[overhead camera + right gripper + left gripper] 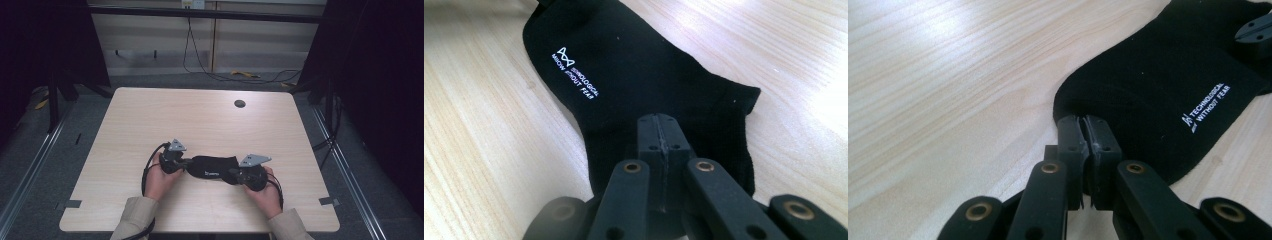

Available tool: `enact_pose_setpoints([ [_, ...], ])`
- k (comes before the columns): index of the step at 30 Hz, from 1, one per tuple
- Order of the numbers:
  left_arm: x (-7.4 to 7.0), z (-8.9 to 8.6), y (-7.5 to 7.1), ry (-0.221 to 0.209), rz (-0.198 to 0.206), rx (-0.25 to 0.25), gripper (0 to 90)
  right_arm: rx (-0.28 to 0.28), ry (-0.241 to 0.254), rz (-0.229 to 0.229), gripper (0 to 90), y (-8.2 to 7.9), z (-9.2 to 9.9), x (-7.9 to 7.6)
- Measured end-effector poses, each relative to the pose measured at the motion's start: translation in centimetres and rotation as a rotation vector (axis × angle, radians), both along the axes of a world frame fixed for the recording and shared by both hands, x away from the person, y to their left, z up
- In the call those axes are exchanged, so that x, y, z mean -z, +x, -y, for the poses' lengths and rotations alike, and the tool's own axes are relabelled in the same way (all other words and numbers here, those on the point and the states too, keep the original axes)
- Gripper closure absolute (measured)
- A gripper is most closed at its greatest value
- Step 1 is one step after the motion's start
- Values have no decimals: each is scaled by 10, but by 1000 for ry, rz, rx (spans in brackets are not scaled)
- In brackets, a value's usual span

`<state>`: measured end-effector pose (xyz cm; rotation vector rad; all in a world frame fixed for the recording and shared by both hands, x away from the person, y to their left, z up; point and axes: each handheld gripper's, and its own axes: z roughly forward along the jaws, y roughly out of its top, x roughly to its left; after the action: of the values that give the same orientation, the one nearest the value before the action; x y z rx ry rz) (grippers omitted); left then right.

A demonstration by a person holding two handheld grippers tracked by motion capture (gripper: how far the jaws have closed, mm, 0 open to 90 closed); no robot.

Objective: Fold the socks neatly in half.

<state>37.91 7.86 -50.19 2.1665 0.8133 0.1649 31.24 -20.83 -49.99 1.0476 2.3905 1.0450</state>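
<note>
Lying flat near the front edge of the pale wooden surface [150,120], about midway between its left and right edges, a black sock [212,167] stretches crosswise between the two claws. White lettering [1206,106] is printed on its upper face. The left claw [1086,124] is closed tight on the sock's left end, its pads pinching the fabric edge with no gap between them. The right claw [659,131] is likewise closed hard on the opposite end, the cloth caught between its pressed-together pads. From the high view, the left claw [186,163] and right claw [233,173] face each other across the sock, each held by a hand in a beige sleeve [134,219]. A small dark round hole [240,103] sits toward the far right corner of the surface, well apart from the sock.
</note>
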Motion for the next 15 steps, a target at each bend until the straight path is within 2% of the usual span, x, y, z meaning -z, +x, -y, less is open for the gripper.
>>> enact_pose_setpoints([
  [2, -3, -2, 0, -16, -5, 1, 866, 0, 1, -1, 900, 0, 0, 0],
  [5, -15, -4, -2, -46, 8, 16, 866, 0, 1, -1, 900, 0, 0, 0],
  [10, -23, -2, -3, -41, 13, 35, 867, -1, -4, 2, 900, 0, 0, 0],
  [15, -26, 0, -4, -62, 13, 37, 867, -1, 1, -1, 900, 0, 0, 0],
])
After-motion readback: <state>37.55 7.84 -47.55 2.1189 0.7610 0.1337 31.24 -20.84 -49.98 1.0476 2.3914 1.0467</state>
